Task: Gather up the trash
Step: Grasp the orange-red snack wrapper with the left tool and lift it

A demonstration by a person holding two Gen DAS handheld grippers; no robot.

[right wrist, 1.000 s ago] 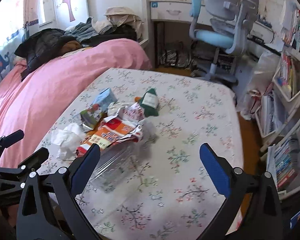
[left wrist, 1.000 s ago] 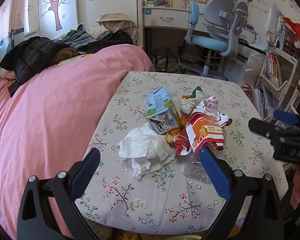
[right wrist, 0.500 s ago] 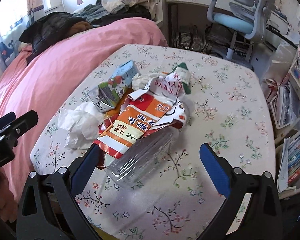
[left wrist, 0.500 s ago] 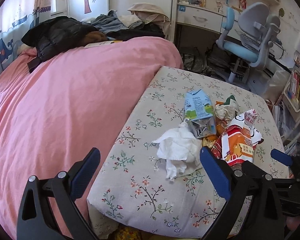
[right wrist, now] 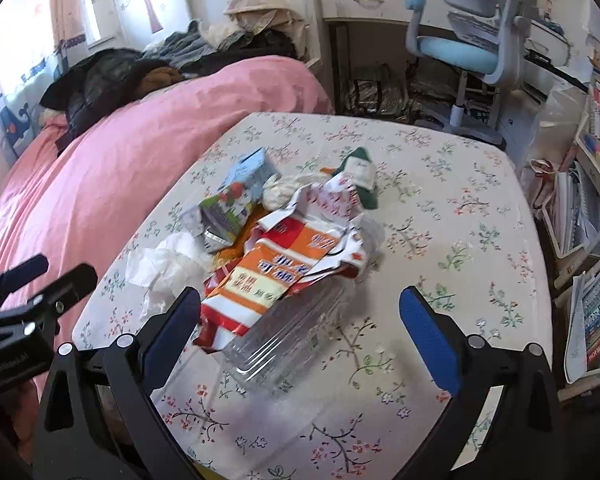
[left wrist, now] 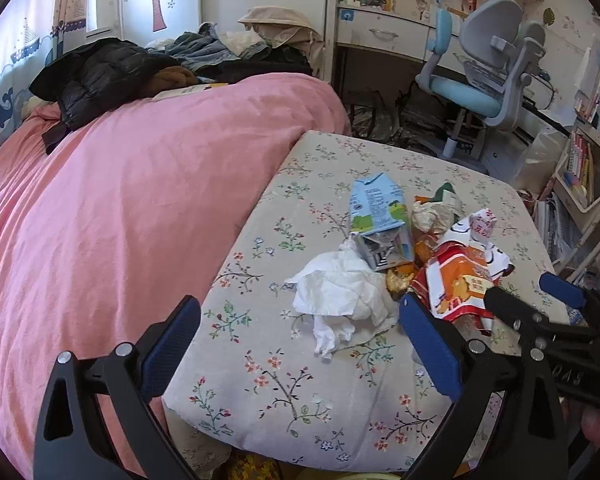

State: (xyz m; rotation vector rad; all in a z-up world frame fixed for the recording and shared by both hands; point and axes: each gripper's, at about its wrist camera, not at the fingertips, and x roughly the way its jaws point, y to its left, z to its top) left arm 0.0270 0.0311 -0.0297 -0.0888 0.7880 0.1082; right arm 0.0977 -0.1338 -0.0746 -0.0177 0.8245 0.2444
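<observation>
Both tools spread wide, nothing held. Right gripper is the nearer one: crushed clear plastic bottle lies right between its blue pads, just ahead of the tips, long axis running from near-left up to far-right across the opening, so I'd expect it needs a wrist turn to close across the narrow side. Torn red-orange snack wrapper drapes over the bottle's far end and touches it; likely gets dragged along or pinched in.

Left gripper hovers over the near edge of the floral-cloth table. Crumpled white tissue sits just ahead, slightly toward its right finger, clear path.

Behind the tissue: flattened light-blue drink carton, touching it, long axis pointing away. Beyond that a small wadded paper ball and a dark green packet, all one heap.

Pink bedspread to the left, blue-grey desk chair far back. No bin in view.
</observation>
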